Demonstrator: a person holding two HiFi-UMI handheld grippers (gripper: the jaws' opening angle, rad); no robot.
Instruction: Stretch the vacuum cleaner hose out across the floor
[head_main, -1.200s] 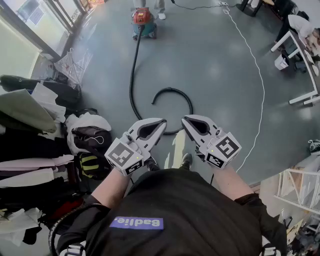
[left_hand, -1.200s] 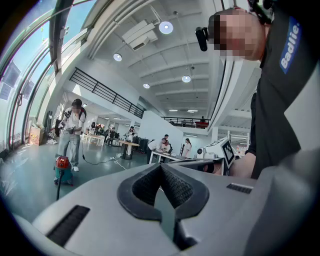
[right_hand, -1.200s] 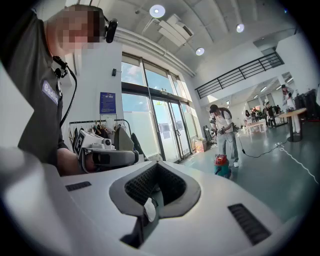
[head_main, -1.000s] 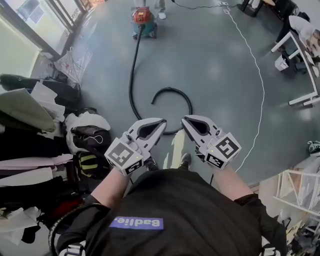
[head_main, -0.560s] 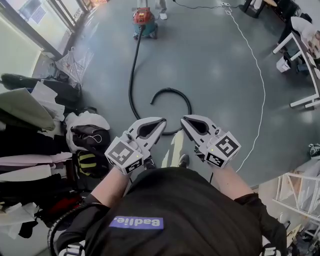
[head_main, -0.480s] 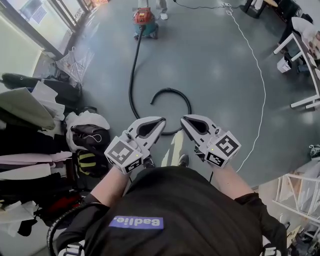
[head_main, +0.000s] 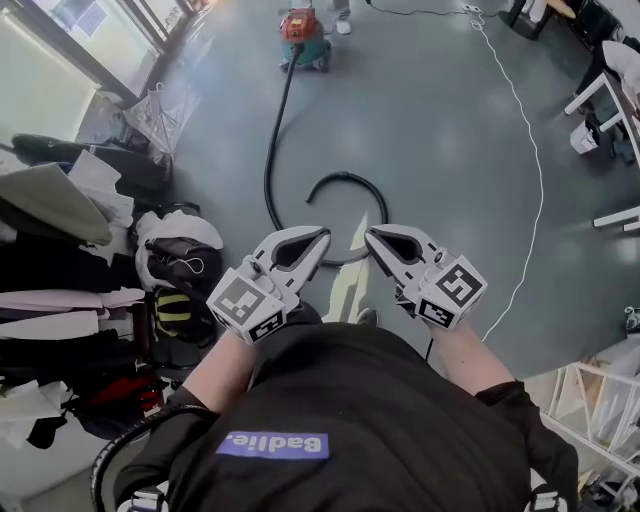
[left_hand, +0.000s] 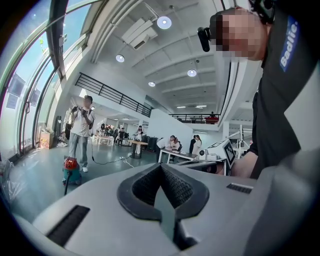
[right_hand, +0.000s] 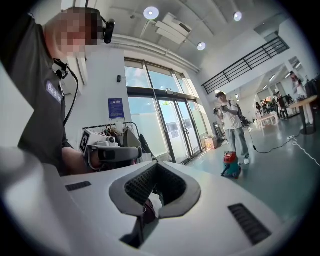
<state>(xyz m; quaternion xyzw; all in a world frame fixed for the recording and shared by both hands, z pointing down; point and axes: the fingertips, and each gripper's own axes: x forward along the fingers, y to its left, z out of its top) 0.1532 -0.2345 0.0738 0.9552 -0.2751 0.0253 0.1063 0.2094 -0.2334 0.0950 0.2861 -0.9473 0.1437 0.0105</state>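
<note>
A red and teal vacuum cleaner (head_main: 303, 35) stands far off on the grey floor. Its black hose (head_main: 268, 150) runs toward me, bends round below my grippers and curls back up to a free end (head_main: 311, 196). My left gripper (head_main: 322, 238) and right gripper (head_main: 371, 238) hang side by side at chest height above the hose's near bend, both shut with nothing in them. The vacuum cleaner (left_hand: 70, 170) also shows small past the shut left gripper (left_hand: 161, 168) in the left gripper view. In the right gripper view the vacuum cleaner (right_hand: 230, 165) lies beyond the shut right gripper (right_hand: 156, 166).
Bags and piled clothes (head_main: 165, 265) crowd the floor at my left. A white cable (head_main: 530, 170) sweeps across the floor on the right, near white tables (head_main: 612, 100). A person (left_hand: 80, 131) stands just behind the vacuum. A white rack (head_main: 600, 420) is at lower right.
The whole view has shifted: vacuum and hose sit slightly further right and lower in the picture. Both grippers moved along together and stay shut and empty.
</note>
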